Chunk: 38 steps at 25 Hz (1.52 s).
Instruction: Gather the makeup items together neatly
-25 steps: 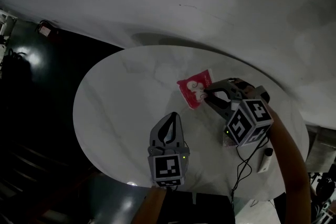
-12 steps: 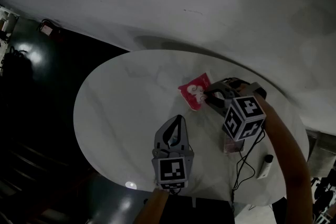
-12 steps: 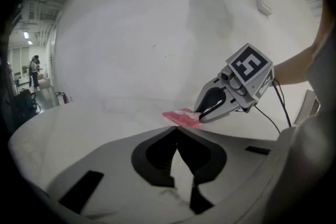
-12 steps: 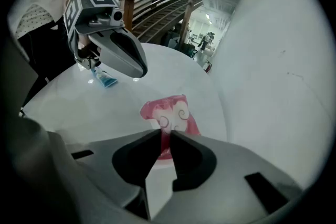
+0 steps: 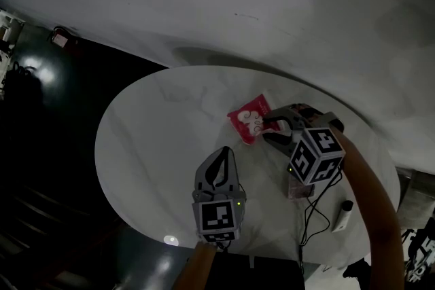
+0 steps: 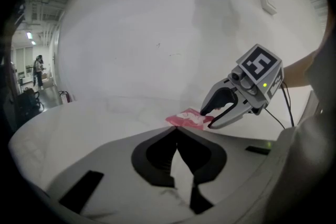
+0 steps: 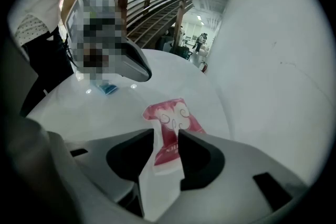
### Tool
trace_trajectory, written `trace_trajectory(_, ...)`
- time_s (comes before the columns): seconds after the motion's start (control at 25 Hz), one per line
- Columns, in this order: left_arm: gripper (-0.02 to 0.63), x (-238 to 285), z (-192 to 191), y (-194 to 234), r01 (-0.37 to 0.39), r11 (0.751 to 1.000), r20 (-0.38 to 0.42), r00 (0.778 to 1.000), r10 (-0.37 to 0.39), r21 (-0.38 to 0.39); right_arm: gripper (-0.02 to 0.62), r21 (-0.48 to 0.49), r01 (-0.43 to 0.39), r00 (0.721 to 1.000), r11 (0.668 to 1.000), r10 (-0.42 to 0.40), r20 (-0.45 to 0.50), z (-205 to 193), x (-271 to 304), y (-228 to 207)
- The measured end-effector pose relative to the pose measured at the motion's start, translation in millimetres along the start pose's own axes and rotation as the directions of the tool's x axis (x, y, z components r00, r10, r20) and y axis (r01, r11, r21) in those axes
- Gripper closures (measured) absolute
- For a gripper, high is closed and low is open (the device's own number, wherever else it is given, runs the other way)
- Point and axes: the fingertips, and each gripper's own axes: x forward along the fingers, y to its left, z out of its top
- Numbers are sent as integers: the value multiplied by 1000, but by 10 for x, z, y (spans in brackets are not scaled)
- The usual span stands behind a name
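A red sachet with white swirls point(image 5: 248, 122) point(image 6: 188, 118) point(image 7: 173, 120) lies flat on the round white table point(image 5: 149, 139). My right gripper point(image 5: 267, 130) point(image 6: 207, 119) point(image 7: 166, 136) is tipped down over the sachet's near end. Its jaws have just been opening, and the sachet's near end lies on the table between them. My left gripper point(image 5: 223, 153) point(image 6: 176, 131) hovers at the table's near side, shut with nothing in it, pointing toward the sachet.
A small pale pinkish item point(image 5: 299, 190) lies on the table under my right hand, with a cable point(image 5: 314, 214) trailing off the edge. A small blue packet point(image 7: 106, 87) lies farther along the table. A white wall stands behind; dark floor lies left.
My right gripper has sunk a little toward the table and its jaws have spread apart around the sachet's end. The left gripper has stayed in place.
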Motion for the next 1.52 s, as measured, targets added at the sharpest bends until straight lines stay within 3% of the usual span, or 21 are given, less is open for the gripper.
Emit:
trace_trajectory(0.12, 574, 0, 7, 43, -8, 1000, 2, 1000, 8, 0, 420, 133, 56, 995, 990, -66, 76, 47, -167, -48)
trace_trajectory(0.2, 574, -9, 3, 55, -11, 1000, 1, 1000, 11, 0, 420, 326, 120, 975, 938, -174, 141, 47, -339, -136)
trace_trajectory(0.24, 574, -16, 6, 54, -12, 1000, 0, 1000, 12, -1, 420, 447, 148, 958, 882, -240, 158, 12, -429, -170)
trace_trajectory(0.32, 574, -27, 15, 44, -15, 1000, -1, 1000, 15, -1, 419, 663, 191, 924, 724, -360, 127, -131, -573, -177)
trace_trajectory(0.4, 574, -29, 7, 40, -17, 1000, -5, 1000, 17, -7, 420, 788, 233, 903, 570, -427, 42, -311, -616, -103)
trace_trajectory(0.44, 574, -25, 7, 37, -18, 1000, -5, 1000, 18, -12, 420, 824, 252, 897, 508, -442, -3, -387, -596, -60)
trace_trajectory(0.52, 574, -20, 6, 23, -19, 1000, -7, 1000, 19, -23, 420, 860, 286, 891, 423, -447, -77, -488, -504, 0)
trace_trajectory(0.56, 574, -21, 2, 8, -17, 999, -9, 1000, 17, -27, 419, 866, 297, 892, 403, -441, -101, -511, -446, 15)
trace_trajectory(0.8, 574, -45, -9, -50, -11, 999, -13, 1000, 10, -35, 423, 864, 290, 910, 411, -397, -117, -483, -205, -25)
trace_trajectory(0.96, 574, -64, -27, -22, -14, 999, -17, 1000, 13, -42, 510, 884, 265, 911, 385, -401, -98, -496, -198, -52)
trace_trajectory(1.08, 574, -58, -32, 8, -18, 999, -17, 1000, 18, -47, 555, 883, 259, 912, 392, -400, -89, -503, -199, -73)
trace_trajectory(1.28, 574, -59, -46, 26, -20, 998, -20, 1000, 19, -51, 572, 845, 244, 928, 475, -367, -62, -452, -179, -96)
trace_trajectory(1.52, 574, -77, -54, -5, -10, 999, -18, 1000, 9, -53, 574, 750, 219, 956, 624, -292, -37, -430, -158, -215)
